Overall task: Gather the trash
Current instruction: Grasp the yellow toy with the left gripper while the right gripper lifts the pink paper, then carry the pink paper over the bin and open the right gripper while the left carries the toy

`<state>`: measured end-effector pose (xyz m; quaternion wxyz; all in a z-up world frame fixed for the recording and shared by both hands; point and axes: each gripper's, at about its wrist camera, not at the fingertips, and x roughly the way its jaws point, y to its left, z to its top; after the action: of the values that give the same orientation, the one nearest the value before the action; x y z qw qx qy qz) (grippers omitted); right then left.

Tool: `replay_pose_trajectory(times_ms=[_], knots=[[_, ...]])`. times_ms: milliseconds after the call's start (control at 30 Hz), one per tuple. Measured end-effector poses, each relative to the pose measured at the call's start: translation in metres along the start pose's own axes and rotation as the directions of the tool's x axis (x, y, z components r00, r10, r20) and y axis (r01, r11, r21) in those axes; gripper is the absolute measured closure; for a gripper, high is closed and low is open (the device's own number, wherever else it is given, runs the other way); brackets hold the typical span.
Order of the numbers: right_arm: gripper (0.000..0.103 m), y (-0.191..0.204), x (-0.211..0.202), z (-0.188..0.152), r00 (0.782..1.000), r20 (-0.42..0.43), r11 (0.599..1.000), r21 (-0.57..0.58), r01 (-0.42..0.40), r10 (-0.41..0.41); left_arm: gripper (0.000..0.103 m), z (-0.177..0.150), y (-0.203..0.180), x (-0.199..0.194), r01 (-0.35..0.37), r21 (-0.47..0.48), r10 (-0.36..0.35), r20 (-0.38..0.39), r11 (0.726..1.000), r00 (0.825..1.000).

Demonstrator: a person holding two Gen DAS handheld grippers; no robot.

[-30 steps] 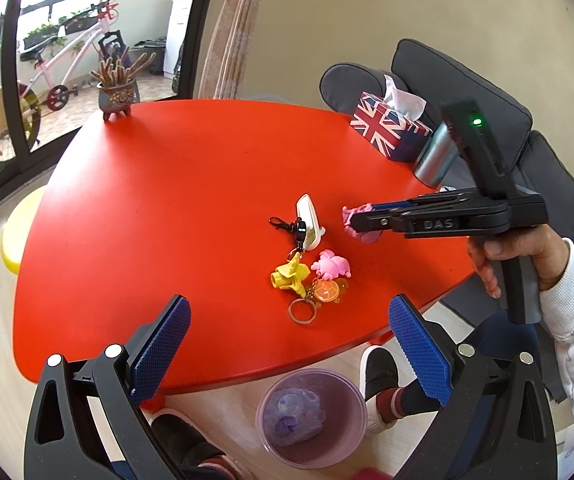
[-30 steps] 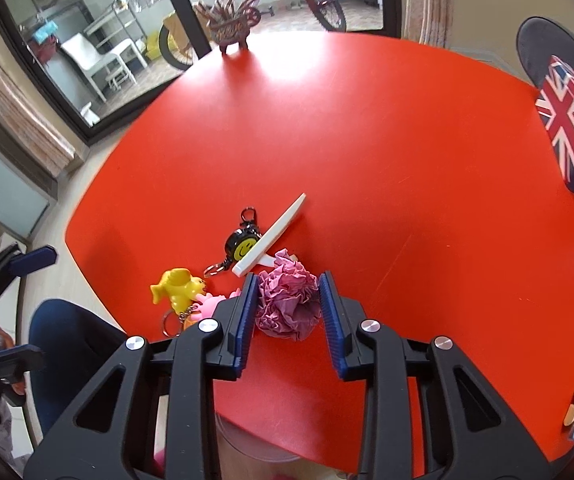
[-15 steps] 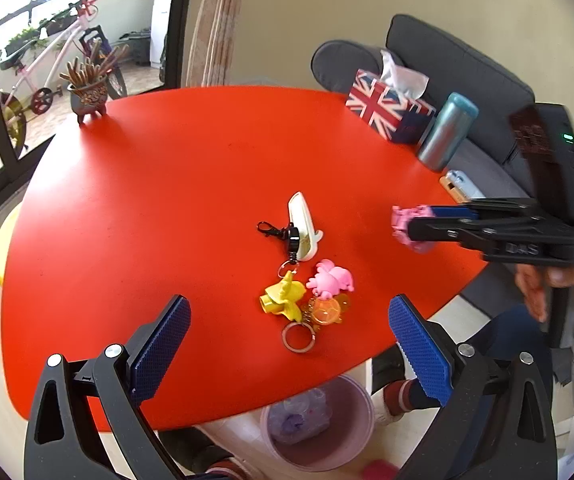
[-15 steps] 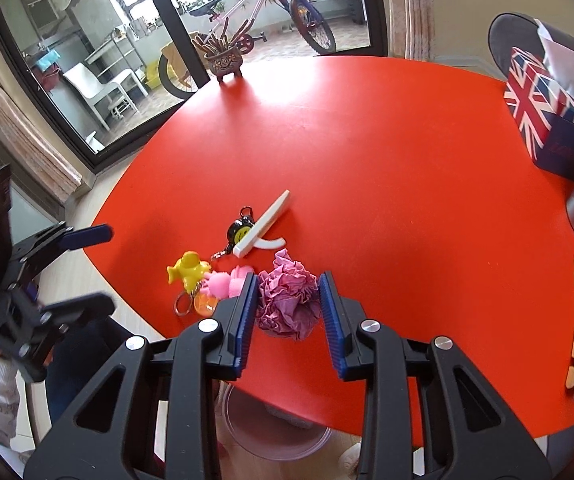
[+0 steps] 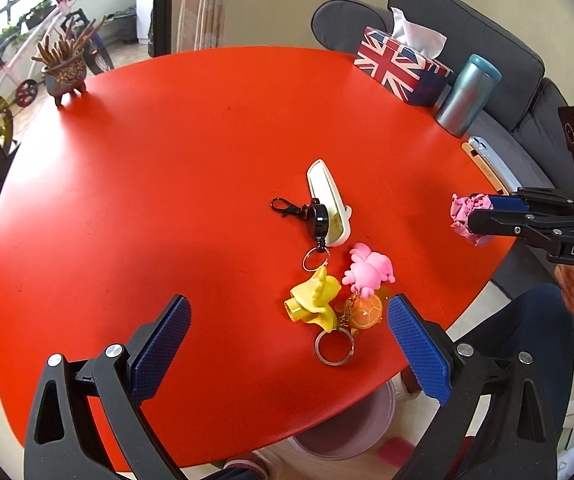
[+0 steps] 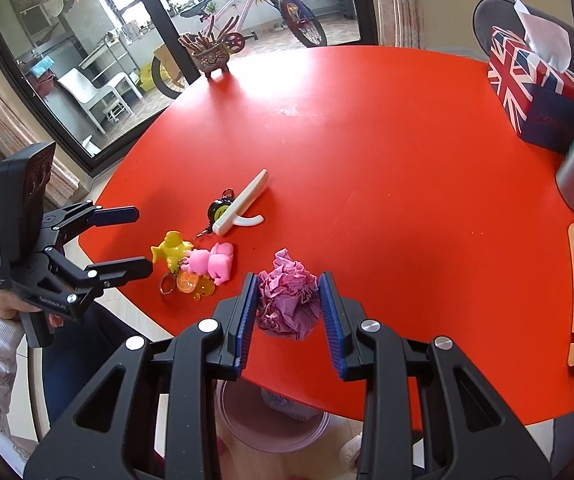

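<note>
Right claw pinches a crumpled pink paper wad; left claw gapes, empty.

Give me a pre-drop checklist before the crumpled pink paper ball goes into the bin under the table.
1. Right gripper shut on crumpled pink paper ball: ok.
2. Ball lifted clear of round red table: ok.
3. Ball directly over translucent pink bin: cannot tell; bin partly hidden under table edge.
4. Left gripper open, holding nothing: ok.
5. Keychain cluster of yellow and pink toy charms apart from ball: ok.
</note>
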<state>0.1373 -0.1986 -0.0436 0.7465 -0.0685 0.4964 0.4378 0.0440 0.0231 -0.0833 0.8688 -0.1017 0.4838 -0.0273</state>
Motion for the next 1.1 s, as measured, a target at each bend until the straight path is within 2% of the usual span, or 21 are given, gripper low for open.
replay_pose_trajectory(times_ms=[200,267,500,567,600,767,1100], knots=[[0.071,-0.002,0.005,0.000,1.000,-0.006,1.000,0.008,-0.002,0.002,0.036,0.000,0.001,0.011,0.038,-0.003,-0.038,-0.039,0.999,0.999],[0.071,-0.003,0.006,0.000,1.000,-0.008,1.000,0.009,-0.004,0.004,0.049,0.000,0.001,0.014,0.050,-0.004,-0.050,-0.049,0.999,0.998],[0.071,-0.004,0.010,-0.001,1.000,-0.013,1.000,0.012,-0.005,0.005,0.062,0.001,0.002,0.018,0.071,-0.009,-0.071,-0.062,0.997,0.996],[0.071,-0.004,0.011,0.000,1.000,-0.014,1.000,0.011,-0.005,0.005,0.072,0.002,0.002,0.019,0.076,-0.009,-0.076,-0.067,0.997,0.995],[0.071,-0.003,0.012,0.000,1.000,-0.014,1.000,0.010,-0.005,0.005,0.074,0.002,0.001,0.020,0.077,-0.007,-0.077,-0.068,0.997,0.995],[0.071,-0.003,0.012,0.000,1.000,-0.011,1.000,0.006,-0.004,0.004,0.078,0.003,0.001,0.019,0.078,-0.007,-0.079,-0.057,0.997,0.995],[0.071,0.001,0.009,-0.001,1.000,0.004,1.000,-0.003,-0.006,0.006,0.079,0.002,0.002,0.006,0.056,-0.020,-0.057,-0.006,0.998,0.998]])
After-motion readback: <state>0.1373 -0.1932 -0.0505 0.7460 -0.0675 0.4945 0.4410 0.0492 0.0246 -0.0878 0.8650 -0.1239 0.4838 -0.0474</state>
